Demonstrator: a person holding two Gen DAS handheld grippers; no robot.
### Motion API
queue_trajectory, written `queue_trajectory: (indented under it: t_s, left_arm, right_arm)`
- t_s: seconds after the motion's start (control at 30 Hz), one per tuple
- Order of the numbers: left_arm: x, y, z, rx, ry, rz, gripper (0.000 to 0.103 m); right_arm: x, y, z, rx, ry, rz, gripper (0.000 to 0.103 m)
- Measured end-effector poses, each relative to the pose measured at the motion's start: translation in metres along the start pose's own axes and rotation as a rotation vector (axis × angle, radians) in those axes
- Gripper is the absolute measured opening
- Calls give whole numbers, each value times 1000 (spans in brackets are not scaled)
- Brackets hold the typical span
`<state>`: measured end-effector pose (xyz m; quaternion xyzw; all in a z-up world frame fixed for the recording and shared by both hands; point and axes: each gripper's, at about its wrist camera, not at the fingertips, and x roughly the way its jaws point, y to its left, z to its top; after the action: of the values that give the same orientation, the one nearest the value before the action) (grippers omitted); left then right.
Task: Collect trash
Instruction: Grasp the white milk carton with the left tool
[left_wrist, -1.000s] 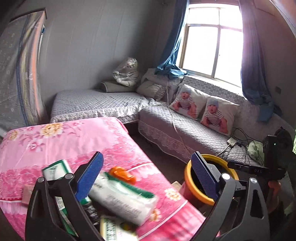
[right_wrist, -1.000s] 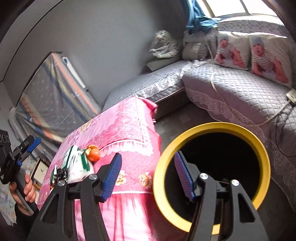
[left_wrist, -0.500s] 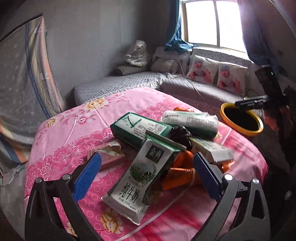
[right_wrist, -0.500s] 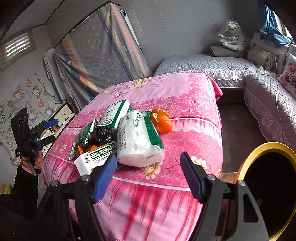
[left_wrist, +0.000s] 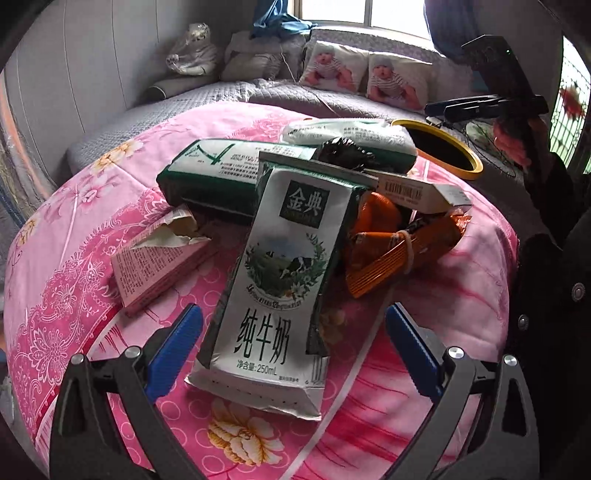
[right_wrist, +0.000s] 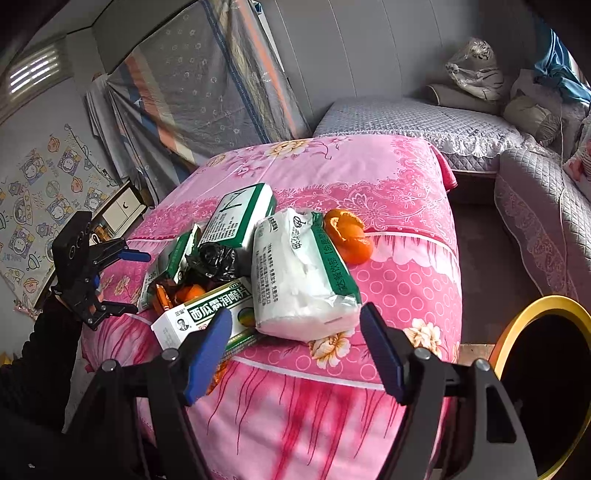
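Between left tongs (left_wrist: 295, 347), milk carton (left_wrist: 280, 280).

Left gripper (left_wrist: 293, 349) wide open, blue pads either side of a flattened milk carton (left_wrist: 280, 291) lying on pink cloth (left_wrist: 74, 258). Torn pink box (left_wrist: 159, 256) to its left; green box (left_wrist: 214, 173) behind; orange wrappers (left_wrist: 399, 245) right. Yellow-rimmed bin (left_wrist: 441, 153) beyond. Right gripper (left_wrist: 484, 105) near the bin; state unclear.

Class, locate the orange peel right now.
In the right wrist view, the orange peel lies on the pink cloth, just right of the white tissue pack.
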<state>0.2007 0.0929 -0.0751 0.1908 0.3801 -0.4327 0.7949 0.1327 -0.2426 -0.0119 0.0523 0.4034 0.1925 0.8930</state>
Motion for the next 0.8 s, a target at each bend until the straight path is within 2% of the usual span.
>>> queue_trajectory:
  t_s: [0.2, 0.33, 0.37, 0.43, 0.47, 0.63, 0.8]
  left_arm:
    - [17, 18, 4, -5, 49, -39, 94]
    - [29, 22, 6, 2, 72, -37, 93]
    - [32, 25, 7, -7, 74, -39, 91]
    - [37, 31, 7, -30, 87, -45, 72]
    - [39, 32, 7, -34, 90, -47, 69]
    - [28, 29, 6, -33, 67, -1, 66]
    - [-8, 35, -2, -105, -6, 52, 66]
  right_arm:
    - [2, 3, 3, -2, 5, 3, 69]
    - [1, 5, 2, -4, 5, 4, 69]
    - [1, 4, 2, -4, 4, 6, 69]
    - [0, 5, 1, -4, 2, 7, 69]
    - [0, 5, 1, -4, 1, 7, 69]
    - [-3, 4, 1, -12, -2, 0, 69]
    - [7, 2, 5, -17, 47, -21, 69]
